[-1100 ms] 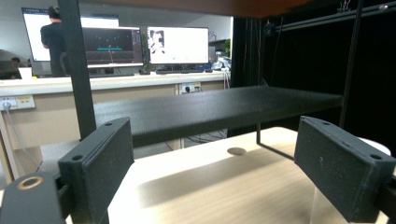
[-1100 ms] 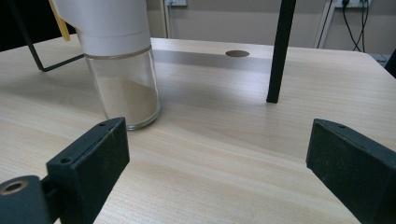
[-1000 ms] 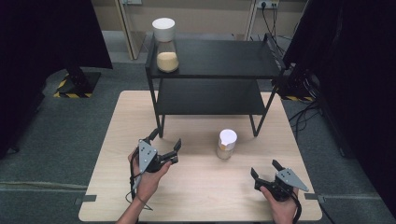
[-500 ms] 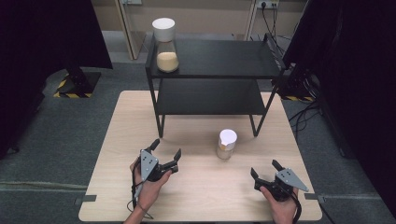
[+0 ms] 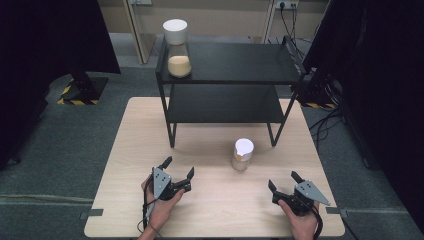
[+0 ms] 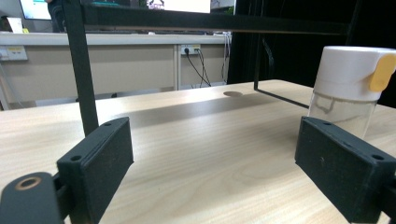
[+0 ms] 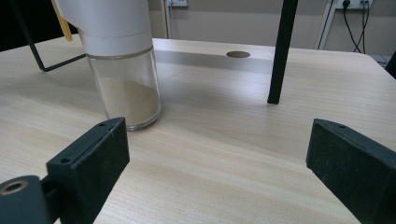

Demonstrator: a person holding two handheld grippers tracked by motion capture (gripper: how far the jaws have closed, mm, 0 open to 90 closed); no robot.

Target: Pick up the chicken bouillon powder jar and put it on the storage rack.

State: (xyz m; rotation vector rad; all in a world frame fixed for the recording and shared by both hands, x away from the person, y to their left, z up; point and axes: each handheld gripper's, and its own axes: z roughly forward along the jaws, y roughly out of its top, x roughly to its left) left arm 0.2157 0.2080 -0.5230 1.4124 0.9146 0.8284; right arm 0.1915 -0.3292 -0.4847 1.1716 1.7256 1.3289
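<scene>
A small glass jar (image 5: 243,155) with a white lid stands upright on the wooden table (image 5: 135,130), just in front of the black shelf (image 5: 227,65). It holds some pale powder. The jar (image 6: 348,95) rises at the right of the left gripper view, and the jar (image 7: 122,65) sits at the upper left of the right gripper view. My left gripper (image 5: 178,168) rests open near the table's front, left of the jar, nothing between its jaws. My right gripper (image 5: 283,180) is open at the front right, also holding nothing. A taller jar (image 5: 177,47) with tan contents stands on the shelf's top left.
The shelf has two levels and thin black legs; one leg (image 7: 279,51) stands close ahead in the right gripper view, another leg (image 6: 80,65) in the left gripper view. Cables (image 5: 325,120) lie on the floor at the right.
My left gripper has drawn back toward the table's front edge and a little to the right. The right gripper and the jars have stayed put.
</scene>
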